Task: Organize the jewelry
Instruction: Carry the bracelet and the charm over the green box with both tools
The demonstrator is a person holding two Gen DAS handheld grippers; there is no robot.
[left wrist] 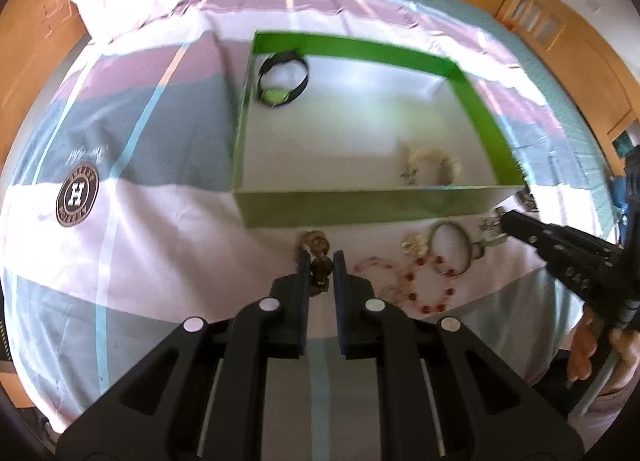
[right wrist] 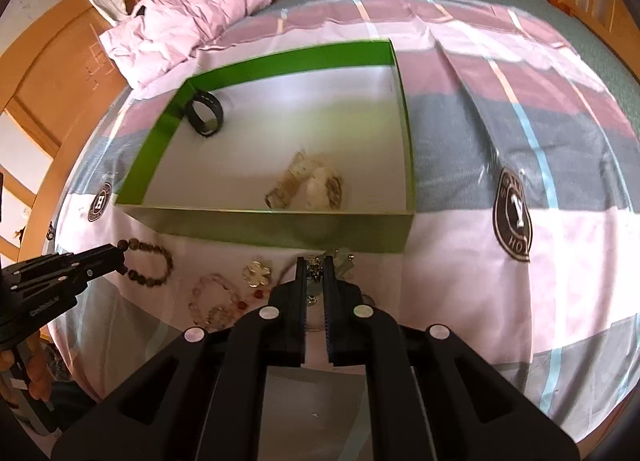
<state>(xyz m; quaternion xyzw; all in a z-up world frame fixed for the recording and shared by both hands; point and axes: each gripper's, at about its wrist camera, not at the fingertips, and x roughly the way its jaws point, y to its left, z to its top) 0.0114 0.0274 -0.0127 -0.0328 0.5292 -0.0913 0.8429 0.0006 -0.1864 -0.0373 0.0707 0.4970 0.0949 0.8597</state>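
Left tongs point(left wrist: 321, 261) clamping brown bead bracelet point(right wrist: 149, 265), raising it off bed point(left wrist: 160, 221) near green box point(left wrist: 360, 203). Right tongs point(right wrist: 316, 267) pinching silvery trinket cluster point(right wrist: 338, 259) just beside box front wall. Sitting inside box already: black watch point(left wrist: 283, 77) in far corner, pale cream bracelet pile point(right wrist: 308, 185) near front. Waiting outside on bed: red bead strand point(left wrist: 424, 281), clear bangle point(left wrist: 450, 249), gold flower piece point(right wrist: 256, 273), pinkish bead strand point(right wrist: 216, 297). Running roughly a third done, judging by count.
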